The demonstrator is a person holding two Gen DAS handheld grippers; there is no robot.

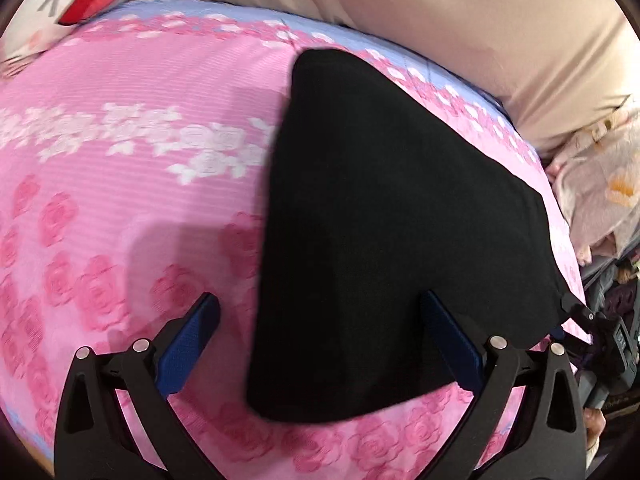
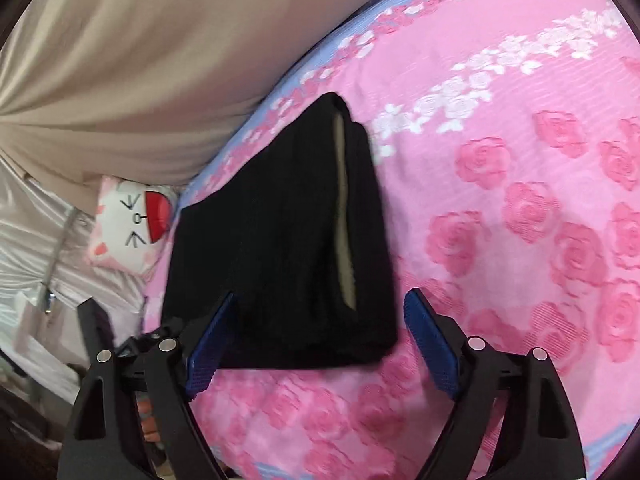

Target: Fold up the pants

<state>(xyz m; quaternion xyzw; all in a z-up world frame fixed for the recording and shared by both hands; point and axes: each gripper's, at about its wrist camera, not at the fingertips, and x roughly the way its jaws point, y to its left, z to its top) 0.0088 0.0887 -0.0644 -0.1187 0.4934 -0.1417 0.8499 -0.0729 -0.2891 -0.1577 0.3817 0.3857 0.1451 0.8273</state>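
Pants [image 1: 384, 232]: black, already folded into a compact stack, lying flat on the bed's pink rose-print bedspread [image 1: 120, 208].

Left hand-held gripper [image 1: 320, 344]: jaws spread wide, nothing clamped. Its right blue pad sits over the near edge of the stack, its left pad over bare bedspread. Whether that pad touches the cloth I cannot tell.

Right hand-held gripper [image 2: 320, 332]: jaws also wide, nothing pinched. The near corner of the pants [image 2: 280, 240] lies between the fingers, with the pads clear of the fabric. A pale lining strip shows along the folded edge in the right wrist view.

Further out: beige bedding [image 1: 460, 20] bunched along the far side, and a white cat-face plush pillow [image 2: 128, 228] near the bed's edge, apart from the pants.

Step, as I judge it: end of a fold, both grippers released. The stack looks roughly rectangular and tidy.

Next move: either one more half-fold or just squaring the edges. A further fold calls for both grippers to pinch all layers at the near edge together. Risk is grabbing only the top layer, or catching the bedspread underneath.
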